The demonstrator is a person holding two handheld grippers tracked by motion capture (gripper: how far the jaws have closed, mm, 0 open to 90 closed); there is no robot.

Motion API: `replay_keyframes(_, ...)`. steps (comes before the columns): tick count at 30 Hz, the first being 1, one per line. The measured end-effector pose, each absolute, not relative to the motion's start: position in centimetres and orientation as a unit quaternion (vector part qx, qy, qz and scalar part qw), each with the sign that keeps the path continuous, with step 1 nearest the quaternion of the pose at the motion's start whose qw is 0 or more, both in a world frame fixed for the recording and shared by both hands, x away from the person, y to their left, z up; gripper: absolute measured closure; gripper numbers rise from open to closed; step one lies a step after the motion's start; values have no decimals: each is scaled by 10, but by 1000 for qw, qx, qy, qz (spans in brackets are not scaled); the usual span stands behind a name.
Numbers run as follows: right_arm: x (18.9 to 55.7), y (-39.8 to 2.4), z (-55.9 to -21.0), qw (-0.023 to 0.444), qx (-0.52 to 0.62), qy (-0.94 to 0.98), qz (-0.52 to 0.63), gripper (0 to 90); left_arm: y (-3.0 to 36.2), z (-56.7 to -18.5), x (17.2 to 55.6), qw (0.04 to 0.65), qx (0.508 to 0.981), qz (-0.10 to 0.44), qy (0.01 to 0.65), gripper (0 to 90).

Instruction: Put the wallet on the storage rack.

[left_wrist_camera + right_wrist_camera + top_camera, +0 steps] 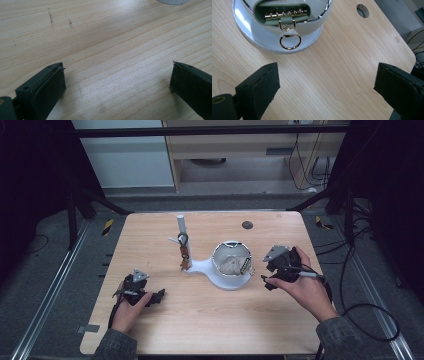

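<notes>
Right gripper (327, 82) hangs released, jaws wide, the gold ring (290, 42) of the key holder (284, 13) just ahead over the white bowl's (312, 27) rim. Bare table (332, 72) lies between them. Left gripper (117, 82) is released too, over plain wood.

- The light wooden worktop (210, 320) has a round dark hole (247, 225) near its far edge.
- A white stand (206, 268) with a post and bowl rests directly on it, at its middle.

My left gripper (159, 296) and right gripper (267, 282) are black, each topped with a grey three-cornered plate. A black cable (370, 312) loops from the right one. My fingers (259, 87) are matte black blocks with screw holes; my sleeves (115, 346) are grey.
</notes>
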State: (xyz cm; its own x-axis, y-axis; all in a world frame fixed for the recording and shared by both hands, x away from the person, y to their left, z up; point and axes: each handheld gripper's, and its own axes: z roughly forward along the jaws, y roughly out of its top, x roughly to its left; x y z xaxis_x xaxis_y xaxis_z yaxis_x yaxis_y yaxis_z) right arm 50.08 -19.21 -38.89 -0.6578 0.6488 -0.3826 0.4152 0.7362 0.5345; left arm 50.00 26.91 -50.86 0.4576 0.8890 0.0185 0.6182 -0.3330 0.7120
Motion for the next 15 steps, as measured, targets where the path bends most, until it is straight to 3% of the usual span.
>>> replay_keyframes(15,487,-219,-410,278,331,873,224,50,269,-508,500,324,791,208,476,0)
